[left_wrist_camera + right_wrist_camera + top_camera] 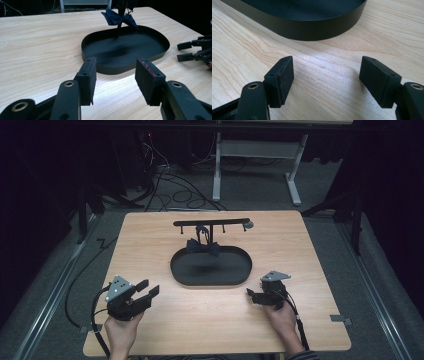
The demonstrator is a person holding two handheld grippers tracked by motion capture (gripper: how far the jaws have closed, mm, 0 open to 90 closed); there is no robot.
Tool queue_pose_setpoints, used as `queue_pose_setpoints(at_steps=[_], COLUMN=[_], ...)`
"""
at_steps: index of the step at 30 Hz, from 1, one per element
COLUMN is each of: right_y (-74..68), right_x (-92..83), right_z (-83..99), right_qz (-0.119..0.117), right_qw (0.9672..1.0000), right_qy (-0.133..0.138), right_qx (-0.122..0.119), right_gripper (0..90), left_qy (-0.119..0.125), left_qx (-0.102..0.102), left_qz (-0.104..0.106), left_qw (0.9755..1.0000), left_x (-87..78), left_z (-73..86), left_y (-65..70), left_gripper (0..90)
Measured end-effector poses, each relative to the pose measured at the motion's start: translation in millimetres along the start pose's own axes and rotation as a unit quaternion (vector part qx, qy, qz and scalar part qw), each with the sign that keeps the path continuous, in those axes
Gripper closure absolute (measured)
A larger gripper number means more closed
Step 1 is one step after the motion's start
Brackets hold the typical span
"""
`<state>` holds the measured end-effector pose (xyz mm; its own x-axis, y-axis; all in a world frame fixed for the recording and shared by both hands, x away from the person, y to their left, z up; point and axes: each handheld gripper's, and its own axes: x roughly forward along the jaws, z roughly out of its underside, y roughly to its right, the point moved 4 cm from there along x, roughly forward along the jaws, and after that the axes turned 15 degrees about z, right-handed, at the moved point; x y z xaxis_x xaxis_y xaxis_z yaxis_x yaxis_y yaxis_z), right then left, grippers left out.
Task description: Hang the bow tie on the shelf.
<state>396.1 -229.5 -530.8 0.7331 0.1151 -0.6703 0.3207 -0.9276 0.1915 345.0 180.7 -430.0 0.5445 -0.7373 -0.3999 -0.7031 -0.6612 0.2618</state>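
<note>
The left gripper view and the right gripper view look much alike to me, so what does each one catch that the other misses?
The left gripper view alone takes in the dark blue bow tie hanging on the stand's post, the tray's floor, and the right gripper far off. The right gripper view alone gives a close look at the tray's outer wall. Both share the black oval tray, the wooden table, and open fingers with nothing between them.

Left tongs (148,290) and right tongs (251,295) flank the black tray (210,276); bow tie (203,247) hangs on its stand (211,223).
</note>
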Motion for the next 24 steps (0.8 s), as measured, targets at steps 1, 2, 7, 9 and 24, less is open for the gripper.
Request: queue_pose_setpoints(at_steps=[1, 2, 7, 9, 24], right_y=[0.0, 0.0, 0.1, 0.1, 0.3], right_x=[0.0, 0.0, 0.0, 0.0, 0.0], right_z=[0.0, 0.0, 0.1, 0.1, 0.1], right_qz=[0.0, 0.0, 0.0, 0.0, 0.0], right_qw=[1.0, 1.0, 1.0, 1.0, 1.0], right_qy=[0.0, 0.0, 0.0, 0.0, 0.0], right_qx=[0.0, 0.0, -0.001, -0.001, -0.002], right_gripper=[29.2, 29.2, 29.2, 29.2, 29.1], left_qy=[0.0, 0.0, -0.008, -0.01, -0.024], left_qx=[0.0, -0.003, -0.007, -0.012, -0.024], left_qz=[0.0, 0.0, -0.002, 0.0, -0.002], left_qw=[1.0, 1.0, 0.9999, 0.9999, 0.9994], left_x=[0.0, 0.8, 4.9, 7.3, 19.9], left_z=[0.0, 0.8, 3.9, 5.0, 13.4], left_y=[0.0, -0.7, -3.6, -6.5, -16.2], left_gripper=[51.8, 51.8, 51.0, 50.5, 49.7])
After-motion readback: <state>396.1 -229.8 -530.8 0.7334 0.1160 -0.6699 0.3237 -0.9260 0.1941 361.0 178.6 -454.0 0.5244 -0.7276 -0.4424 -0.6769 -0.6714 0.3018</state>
